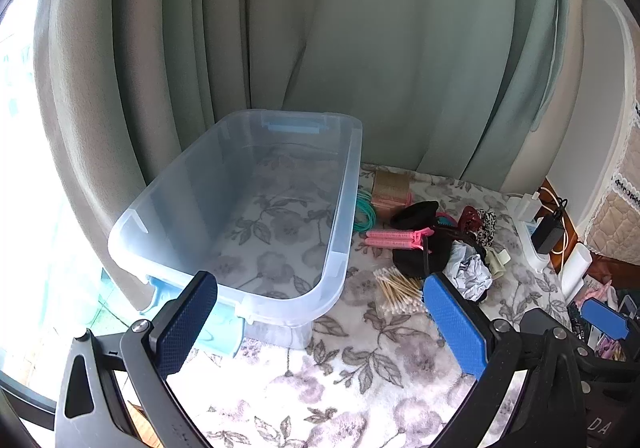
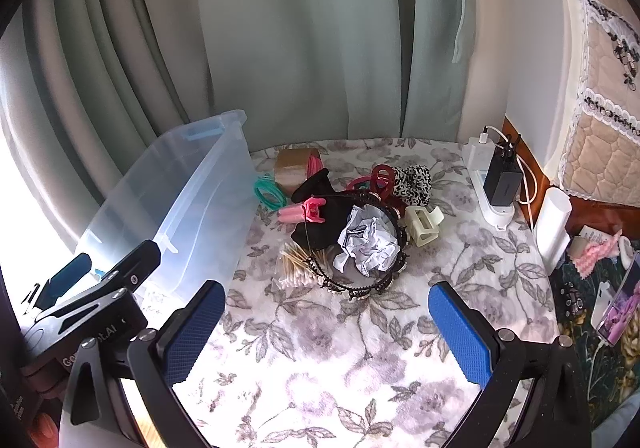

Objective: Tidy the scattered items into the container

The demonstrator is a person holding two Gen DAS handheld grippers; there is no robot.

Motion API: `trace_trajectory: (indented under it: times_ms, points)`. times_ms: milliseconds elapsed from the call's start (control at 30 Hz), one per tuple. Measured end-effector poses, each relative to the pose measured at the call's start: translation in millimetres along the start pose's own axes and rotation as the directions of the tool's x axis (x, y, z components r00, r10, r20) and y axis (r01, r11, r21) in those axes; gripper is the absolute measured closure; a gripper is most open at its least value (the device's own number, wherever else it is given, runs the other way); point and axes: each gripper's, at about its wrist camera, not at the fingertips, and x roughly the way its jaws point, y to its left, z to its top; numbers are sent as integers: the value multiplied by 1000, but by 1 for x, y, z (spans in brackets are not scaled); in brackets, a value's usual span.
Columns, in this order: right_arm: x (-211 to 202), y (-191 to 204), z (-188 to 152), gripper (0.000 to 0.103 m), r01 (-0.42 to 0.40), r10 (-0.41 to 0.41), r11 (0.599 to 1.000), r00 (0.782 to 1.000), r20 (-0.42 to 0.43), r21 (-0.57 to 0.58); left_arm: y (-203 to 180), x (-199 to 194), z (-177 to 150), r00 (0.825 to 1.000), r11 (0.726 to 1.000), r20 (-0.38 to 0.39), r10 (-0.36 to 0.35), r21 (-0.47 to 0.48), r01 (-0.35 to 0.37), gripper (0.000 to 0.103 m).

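Two grippers [image 1: 320, 322] [image 2: 326, 330] open wide over empty bin [image 1: 344, 248]; tangled pile [image 2: 352, 224] (headband looped around paper) risks dragging neighbours out.

Curtained corner in daylight

Grey-green curtains [image 2: 280, 40] are hanging behind a flowered blanket [image 2: 320, 348]; daylight is coming in at the left, and a quilted cover [image 2: 600, 156] is showing at the right.

Translucent smooth plastic container [image 1: 340, 208]; crumpled paper [image 2: 368, 240]; fuzzy floral cloth [image 2: 320, 348]; matt curtain [image 1: 360, 28].
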Motion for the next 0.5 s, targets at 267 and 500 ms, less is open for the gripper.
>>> trace_trajectory:
  times_ms: [267,500]
  points:
    - [-3,1,0,0,-8,8,1000,1000,4,-6,2,0,1,1000,1000,0,-10,-13,10,0]
    - [-6,2,-1,0,-15,15,1000,1000,8,-12,-4,-6,-1,1000,1000,23,7,-5,-6,0]
